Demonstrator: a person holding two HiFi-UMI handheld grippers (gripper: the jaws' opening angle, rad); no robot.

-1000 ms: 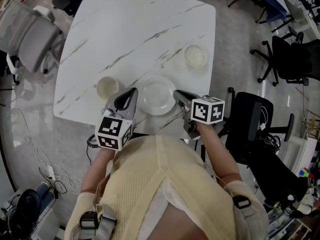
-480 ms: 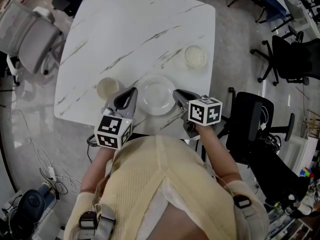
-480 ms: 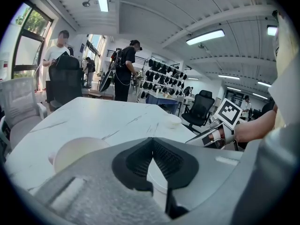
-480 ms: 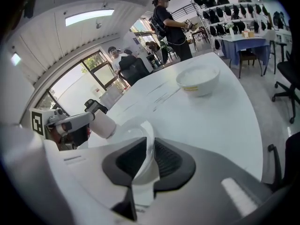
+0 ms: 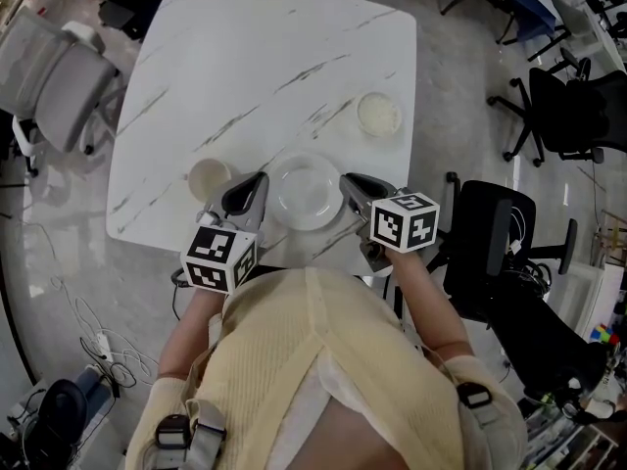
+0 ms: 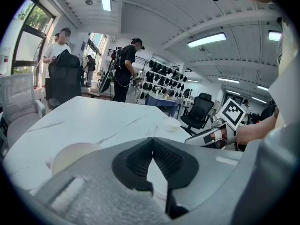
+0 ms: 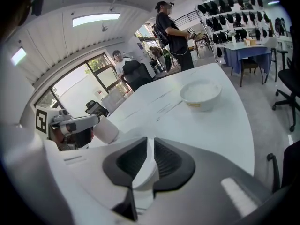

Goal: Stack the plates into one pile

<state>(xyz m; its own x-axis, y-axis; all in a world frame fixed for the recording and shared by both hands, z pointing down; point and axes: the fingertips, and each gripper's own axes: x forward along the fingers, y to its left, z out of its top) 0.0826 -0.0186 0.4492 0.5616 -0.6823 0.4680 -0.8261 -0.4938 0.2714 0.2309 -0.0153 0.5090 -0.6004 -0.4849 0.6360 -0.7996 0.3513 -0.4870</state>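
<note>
White marble worktop (image 5: 245, 57), head view. Large white plate (image 5: 306, 192) near worktop's 6 o'clock edge. Right hand-held gripper (image 5: 346, 180) clamped on plate rim at 3 o'clock. Left hand-held gripper (image 5: 261, 178), jaws together, just beside rim at 9 o'clock. Cream dish (image 5: 209, 176) farther out at 9 o'clock. Small bowl (image 5: 378, 113) at 1 o'clock, well apart.

Large plate (image 5: 306, 192) on marble table (image 5: 265, 57)
</note>
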